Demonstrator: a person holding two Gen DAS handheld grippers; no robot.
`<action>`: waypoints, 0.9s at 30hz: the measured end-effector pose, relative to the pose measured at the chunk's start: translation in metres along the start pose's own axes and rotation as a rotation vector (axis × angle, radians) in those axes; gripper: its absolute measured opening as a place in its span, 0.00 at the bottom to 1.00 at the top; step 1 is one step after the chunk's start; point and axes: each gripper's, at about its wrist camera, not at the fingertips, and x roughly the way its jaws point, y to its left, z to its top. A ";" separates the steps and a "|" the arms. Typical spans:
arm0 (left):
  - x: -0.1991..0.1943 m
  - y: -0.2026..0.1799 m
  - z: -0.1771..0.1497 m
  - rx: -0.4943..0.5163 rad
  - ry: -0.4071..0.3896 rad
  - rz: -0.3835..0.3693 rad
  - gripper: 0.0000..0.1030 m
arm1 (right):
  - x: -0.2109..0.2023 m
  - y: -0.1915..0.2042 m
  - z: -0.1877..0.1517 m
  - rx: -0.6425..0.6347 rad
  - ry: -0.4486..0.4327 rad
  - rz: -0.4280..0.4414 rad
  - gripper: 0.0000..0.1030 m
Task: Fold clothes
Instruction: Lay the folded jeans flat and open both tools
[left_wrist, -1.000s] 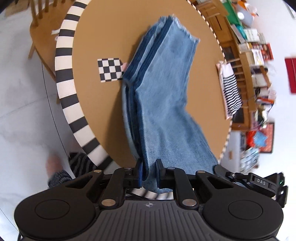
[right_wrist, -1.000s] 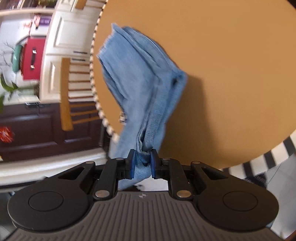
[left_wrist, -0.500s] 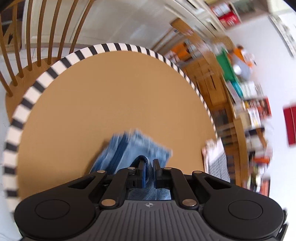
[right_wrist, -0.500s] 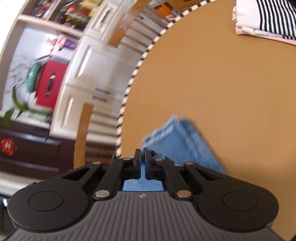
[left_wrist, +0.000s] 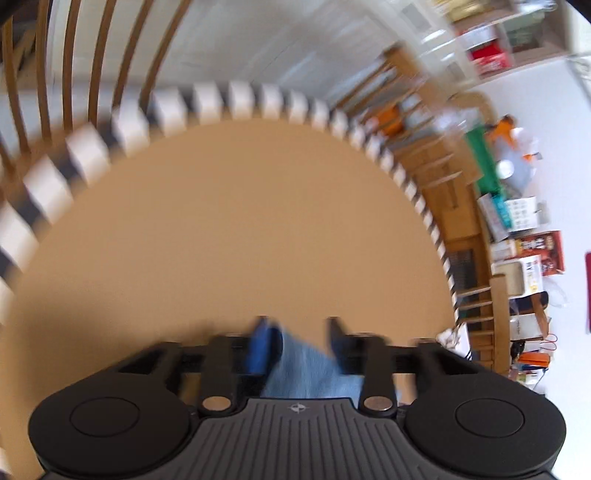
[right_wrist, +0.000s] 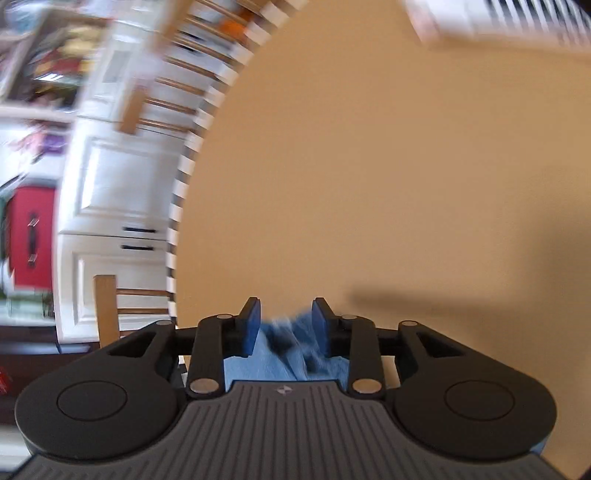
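Observation:
The blue jeans (left_wrist: 306, 363) lie low on the round brown table (left_wrist: 236, 221), mostly hidden under my grippers. In the blurred left wrist view my left gripper (left_wrist: 299, 328) has its jaws opening, set apart with a strip of light denim between them and no pad pressing on it. In the right wrist view my right gripper (right_wrist: 285, 314) is also opening. A bunched denim edge (right_wrist: 291, 339) sits loose between its blue pads (right_wrist: 251, 325).
The table has a black-and-white striped rim (left_wrist: 166, 107). A wooden spindle chair (left_wrist: 74, 55) stands beyond it. A folded striped garment (right_wrist: 517, 18) lies at the far right of the table. Shelves and clutter (left_wrist: 517, 221) fill the room's right side.
Both grippers swept forward over the table with the denim edge, so most of the jeans dropped out of view. Their jaws, shut on the cloth before, now stand apart.

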 end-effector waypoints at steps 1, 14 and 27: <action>-0.020 -0.012 -0.007 0.117 -0.066 -0.005 0.48 | -0.018 0.017 -0.007 -0.170 -0.075 0.000 0.26; 0.054 -0.036 -0.106 0.491 -0.060 0.105 0.04 | 0.061 0.058 -0.116 -0.874 0.000 -0.191 0.12; 0.048 -0.037 -0.098 0.486 -0.039 0.135 0.04 | 0.053 0.055 -0.116 -0.861 -0.044 -0.210 0.16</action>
